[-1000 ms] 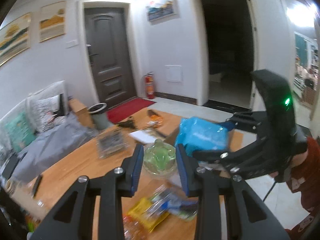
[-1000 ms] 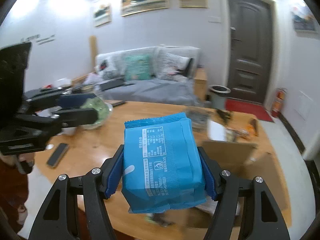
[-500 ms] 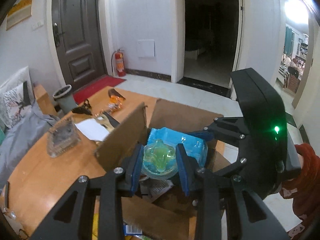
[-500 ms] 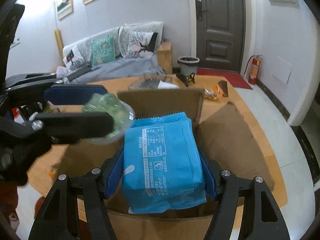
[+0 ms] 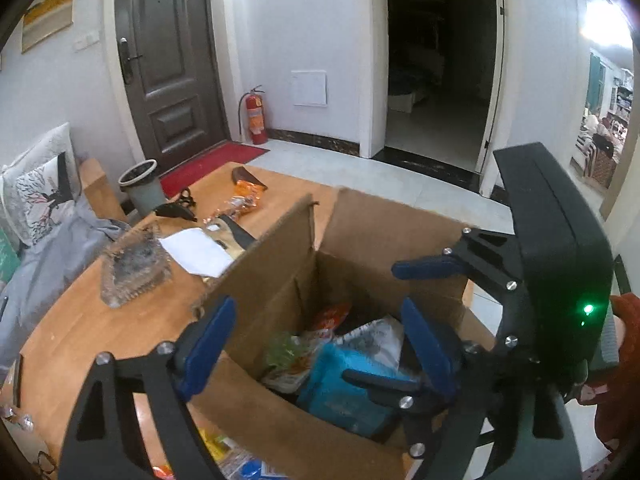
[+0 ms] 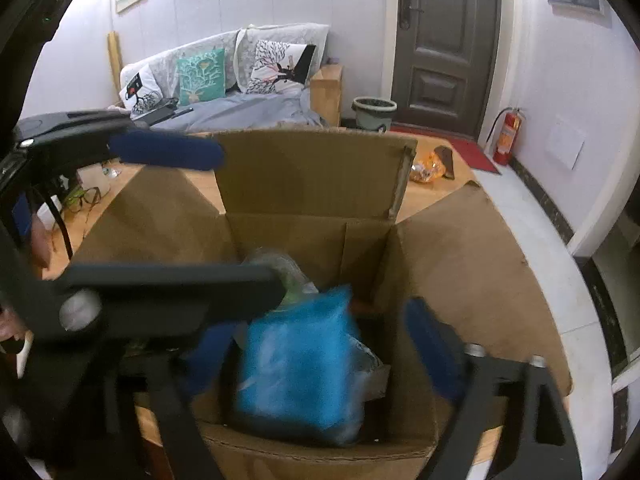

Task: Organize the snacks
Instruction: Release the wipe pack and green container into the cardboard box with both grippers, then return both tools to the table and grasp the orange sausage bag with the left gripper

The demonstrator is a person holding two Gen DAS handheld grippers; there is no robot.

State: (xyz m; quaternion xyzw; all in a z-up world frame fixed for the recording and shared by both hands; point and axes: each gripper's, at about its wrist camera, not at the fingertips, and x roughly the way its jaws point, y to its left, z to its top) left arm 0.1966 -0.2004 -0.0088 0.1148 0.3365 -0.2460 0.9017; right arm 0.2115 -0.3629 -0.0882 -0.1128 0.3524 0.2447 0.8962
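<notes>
An open cardboard box [image 5: 280, 288] stands on the wooden table [image 5: 80, 320] with several snack packs inside. My left gripper [image 5: 316, 348] hangs over its mouth, jaws opening and nothing between them. The clear green jelly cup [image 5: 282, 350] lies loose in the box below. In the right wrist view my right gripper [image 6: 320, 352] is also over the box [image 6: 304, 176], jaws opening. The blue snack packet [image 6: 296, 368] sits blurred between its pads with gaps on both sides, its lower end in the box. The left gripper [image 6: 248, 220] crosses that view from the left, the cup [image 6: 288, 276] just behind its lower finger.
A glass ashtray [image 5: 134, 272], white paper [image 5: 196, 252] and an orange snack pack [image 5: 244, 196] lie on the table beyond the box. More snacks [image 5: 224, 456] lie at the near edge. A bin [image 5: 142, 188] and a sofa [image 6: 240, 80] stand past the table.
Both grippers came down over the box. The left let go of the green cup and the right loosened from the blue packet; both items dropped into the box.
</notes>
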